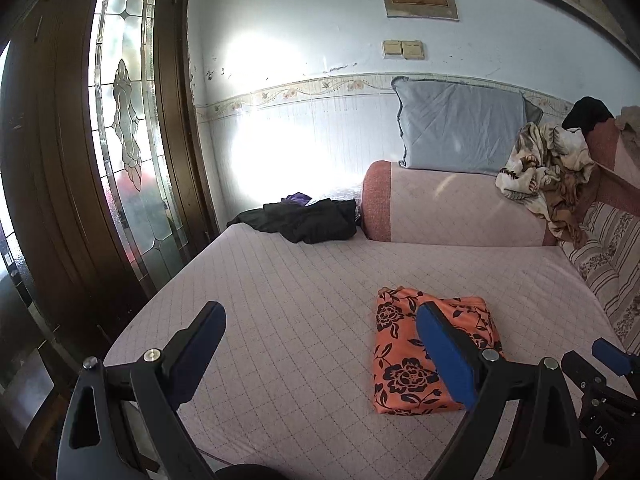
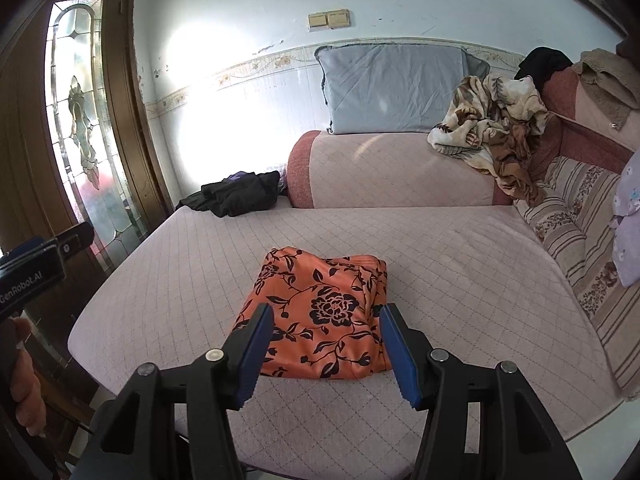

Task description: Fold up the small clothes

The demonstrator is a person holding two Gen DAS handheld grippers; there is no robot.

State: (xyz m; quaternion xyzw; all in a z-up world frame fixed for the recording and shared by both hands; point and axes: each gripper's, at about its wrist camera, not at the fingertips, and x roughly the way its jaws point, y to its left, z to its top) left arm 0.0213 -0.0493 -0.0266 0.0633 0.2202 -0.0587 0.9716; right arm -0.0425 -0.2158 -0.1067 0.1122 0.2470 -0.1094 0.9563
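Already folded into a neat rectangle, the orange cloth (image 2: 320, 312) with its black flower print lies flat on the pink quilted bed (image 2: 460, 264), toward the near edge and well apart from everything else on it.

Both tools hang above the bed and hold nothing. The left tool (image 1: 320, 344) has its jaws spread very wide, with bare mattress between them; its right finger crosses in front of the cloth in that view but does not touch it. The right tool (image 2: 326, 354) stands about half open, blue pads (image 2: 402, 356) facing each other, and the cloth's near edge shows through the gap below them, not pinched. A person's hand (image 2: 24, 380) shows at the left edge of the right wrist view, under the left tool's body.

At the far corner of the bed sits a heap of dark clothes (image 1: 308, 220). Beyond it a pink bolster (image 1: 452, 208) carries a grey-blue pillow (image 1: 460, 128) leaning on the wall, and a crumpled cream and brown blanket (image 1: 544, 168) spills down beside it. A striped cushion (image 2: 580, 240) lines the right side. A wooden door (image 1: 124, 120) with leaded glass stands at the left.
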